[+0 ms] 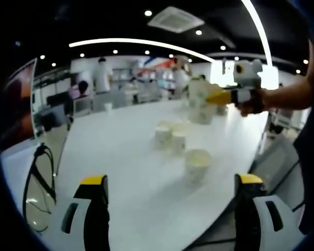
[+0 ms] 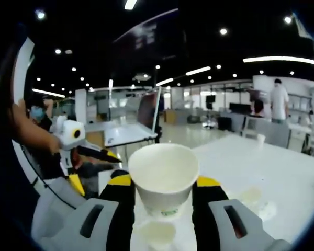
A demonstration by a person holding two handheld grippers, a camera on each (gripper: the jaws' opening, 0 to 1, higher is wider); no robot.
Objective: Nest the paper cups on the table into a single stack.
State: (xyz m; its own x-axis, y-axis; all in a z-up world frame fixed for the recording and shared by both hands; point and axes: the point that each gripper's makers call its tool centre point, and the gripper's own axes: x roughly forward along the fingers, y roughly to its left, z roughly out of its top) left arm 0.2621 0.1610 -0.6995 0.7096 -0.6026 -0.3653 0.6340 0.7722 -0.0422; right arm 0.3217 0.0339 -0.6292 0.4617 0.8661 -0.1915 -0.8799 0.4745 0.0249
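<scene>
Desk [image 1: 131, 157] comes first: a broad white top stretching ahead of the left tool [image 1: 170, 209], whose jaws stand apart with nothing between them. Ahead of it, slightly right, stands one loose cup [image 1: 197, 164]; beyond that a cluster [image 1: 171, 137] of cups close together, too blurred to count.

Farther off, to the upper right in the left gripper view, the right tool [image 1: 225, 95] is raised above the desk with a held cup [image 1: 200, 102] in it. In the right gripper view that tool [image 2: 163, 193] is clamped on the cup's sides [image 2: 163, 178], mouth up and toward the camera. Directly below it sits another cup [image 2: 154, 231], apparently the one to receive it. The left tool [image 2: 94, 157] shows off to its left.

Risks, as I judge them: paper walls are soft, so too hard a squeeze could oval the held cup and jam it on the lower rim. Lowering it off-centre or tilted could tip the unsupported lower cup, since the left tool is not steadying it. A sweep through the cluster could scatter those cups.
</scene>
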